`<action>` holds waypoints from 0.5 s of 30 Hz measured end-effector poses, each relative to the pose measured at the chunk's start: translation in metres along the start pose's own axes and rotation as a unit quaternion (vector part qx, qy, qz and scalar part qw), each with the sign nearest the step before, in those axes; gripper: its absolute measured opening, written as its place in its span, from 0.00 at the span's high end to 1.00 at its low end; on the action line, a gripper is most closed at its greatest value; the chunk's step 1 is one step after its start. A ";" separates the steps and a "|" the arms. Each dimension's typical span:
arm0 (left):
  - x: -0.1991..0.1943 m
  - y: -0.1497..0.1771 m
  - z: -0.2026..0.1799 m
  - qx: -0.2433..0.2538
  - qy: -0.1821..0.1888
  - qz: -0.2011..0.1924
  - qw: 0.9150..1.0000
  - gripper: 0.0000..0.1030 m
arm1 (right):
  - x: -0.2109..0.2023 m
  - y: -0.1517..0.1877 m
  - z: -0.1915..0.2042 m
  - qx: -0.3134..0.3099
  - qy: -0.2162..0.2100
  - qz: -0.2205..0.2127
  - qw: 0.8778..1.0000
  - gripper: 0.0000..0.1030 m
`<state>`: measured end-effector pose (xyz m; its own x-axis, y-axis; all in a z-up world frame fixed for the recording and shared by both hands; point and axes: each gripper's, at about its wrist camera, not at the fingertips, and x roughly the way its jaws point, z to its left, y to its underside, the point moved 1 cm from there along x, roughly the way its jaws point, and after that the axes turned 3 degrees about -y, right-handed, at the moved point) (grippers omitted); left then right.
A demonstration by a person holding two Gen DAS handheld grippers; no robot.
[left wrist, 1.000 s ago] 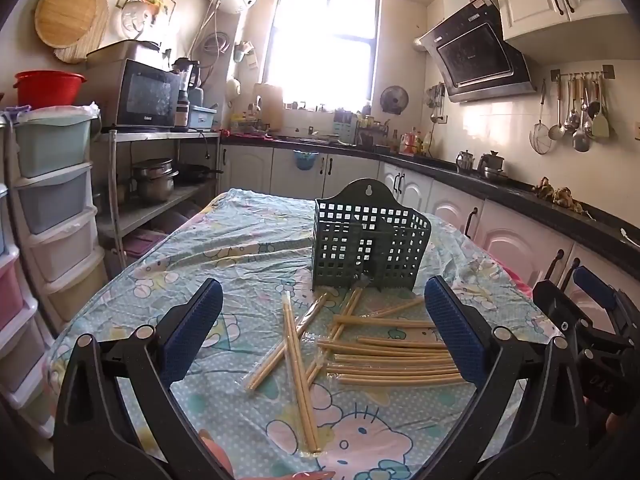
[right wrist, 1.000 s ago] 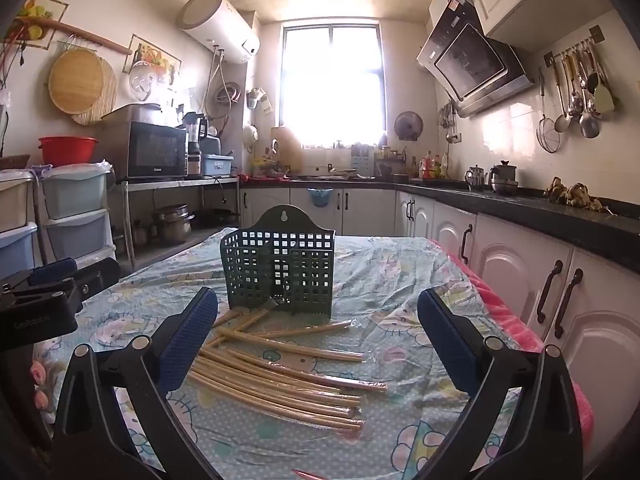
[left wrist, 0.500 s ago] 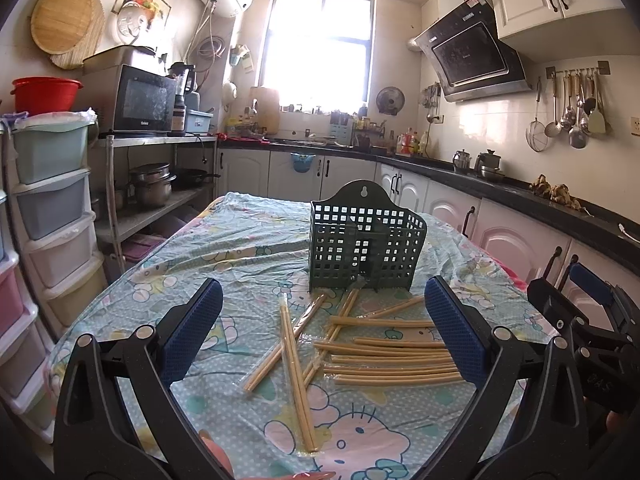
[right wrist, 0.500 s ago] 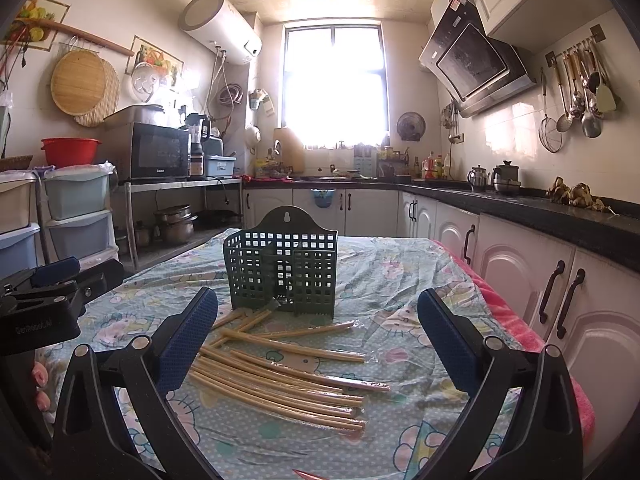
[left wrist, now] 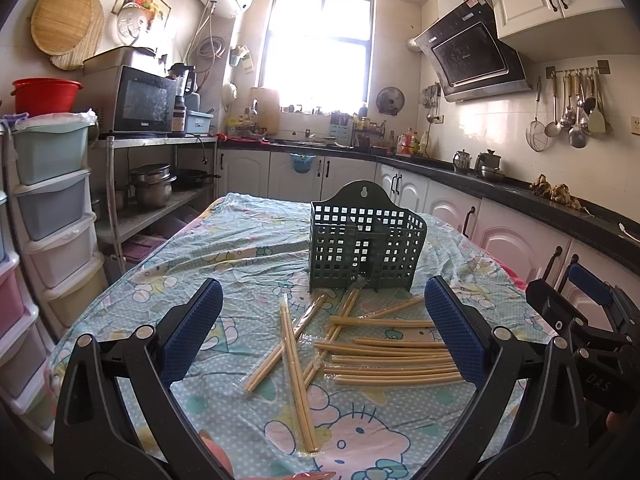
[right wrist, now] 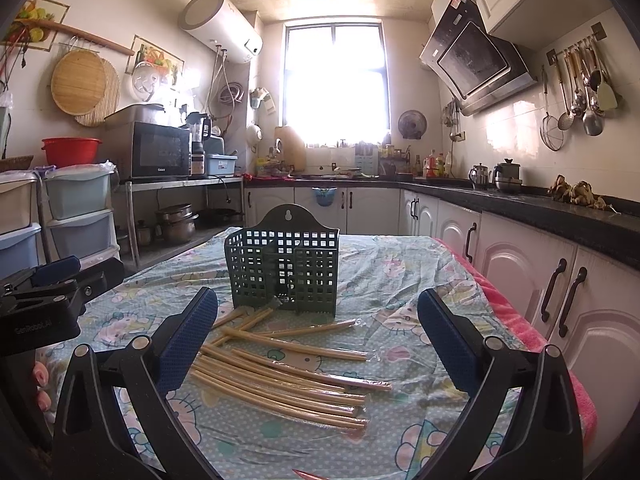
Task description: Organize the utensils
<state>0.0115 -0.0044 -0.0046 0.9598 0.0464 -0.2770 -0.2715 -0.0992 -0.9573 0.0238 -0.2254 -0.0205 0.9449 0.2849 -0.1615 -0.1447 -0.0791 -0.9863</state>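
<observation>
Several pairs of bamboo chopsticks in clear wrappers [left wrist: 372,350] lie scattered on the table, also in the right wrist view [right wrist: 288,364]. A dark green lattice utensil basket [left wrist: 366,250] stands upright just behind them, seen also in the right wrist view [right wrist: 286,266]. My left gripper [left wrist: 324,330] is open and empty, held above the near edge of the table in front of the chopsticks. My right gripper [right wrist: 318,326] is open and empty, to the right of the left one [right wrist: 52,300].
The table [left wrist: 240,248] has a light blue cartoon-print cloth. Stacked plastic drawers [left wrist: 52,216] and a metal shelf with a microwave [left wrist: 144,100] stand left. White cabinets and a black counter [right wrist: 560,216] run along the right. A pink cloth [right wrist: 516,320] hangs at the table's right edge.
Both grippers have tilted up slightly and shifted a little; the basket and chopsticks sit a bit lower in view. Nothing on the table has moved.
</observation>
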 end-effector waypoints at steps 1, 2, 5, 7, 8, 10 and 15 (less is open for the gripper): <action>0.000 0.000 0.000 0.000 0.000 0.000 1.000 0.09 | 0.000 0.000 0.000 0.000 0.000 0.000 1.000 0.06; 0.000 0.000 0.000 0.000 0.000 0.000 1.000 0.09 | 0.000 0.000 0.000 0.000 -0.001 0.000 1.000 0.06; -0.001 -0.001 0.000 -0.001 -0.001 0.000 1.000 0.09 | 0.000 0.001 0.000 0.000 -0.002 0.001 1.000 0.06; -0.001 -0.001 0.000 -0.001 -0.001 -0.001 1.000 0.09 | 0.000 0.001 0.000 0.001 -0.001 0.001 1.000 0.06; -0.001 -0.001 0.000 -0.001 -0.001 0.000 1.000 0.09 | 0.000 0.001 0.000 0.001 -0.001 0.001 1.000 0.06; -0.001 -0.001 0.000 -0.001 -0.001 0.000 1.000 0.09 | 0.002 0.001 0.000 0.000 -0.001 0.001 1.000 0.06; -0.001 -0.001 0.000 0.000 -0.001 0.000 1.000 0.09 | 0.003 0.002 0.002 0.000 -0.002 0.003 1.000 0.06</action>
<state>0.0110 -0.0043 -0.0039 0.9598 0.0478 -0.2765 -0.2708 -0.0996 -0.9575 0.0255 -0.2230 -0.0230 0.9427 0.2885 -0.1674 -0.1503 -0.0808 -0.9853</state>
